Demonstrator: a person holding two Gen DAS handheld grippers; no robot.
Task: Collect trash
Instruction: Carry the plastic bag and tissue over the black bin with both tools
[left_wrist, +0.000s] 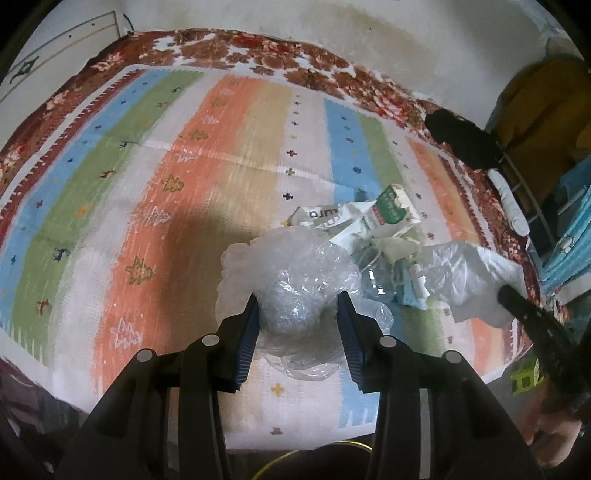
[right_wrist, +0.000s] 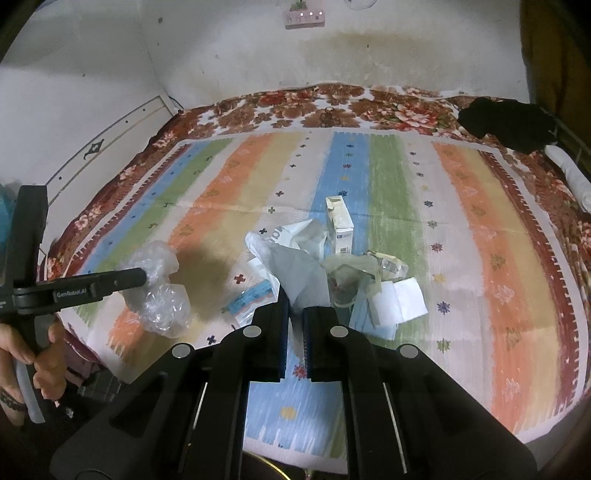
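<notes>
In the left wrist view my left gripper (left_wrist: 298, 314) is shut on a crumpled clear plastic bag (left_wrist: 295, 291), its blue pads pressing both sides of the wad. The right wrist view shows that gripper (right_wrist: 142, 275) from the side with the clear bag (right_wrist: 162, 299) hanging just above the mat. My right gripper (right_wrist: 297, 314) is shut on a grey-white plastic bag (right_wrist: 299, 273) lifted off the trash pile, and appears as a black gripper (left_wrist: 504, 291) on the white bag (left_wrist: 465, 273). A small carton (right_wrist: 340, 225), a yellowish glove (right_wrist: 351, 269), white paper (right_wrist: 402, 299) and a blue packet (right_wrist: 251, 299) lie on the mat.
A striped mat (right_wrist: 480, 240) covers a bed with a floral sheet (right_wrist: 295, 107) against a stained wall. A black cloth (right_wrist: 506, 122) and a white roll (right_wrist: 572, 181) lie at the back right. A green stool (left_wrist: 524, 380) stands beside the bed. A person's hand (right_wrist: 44, 362) holds the left gripper's handle.
</notes>
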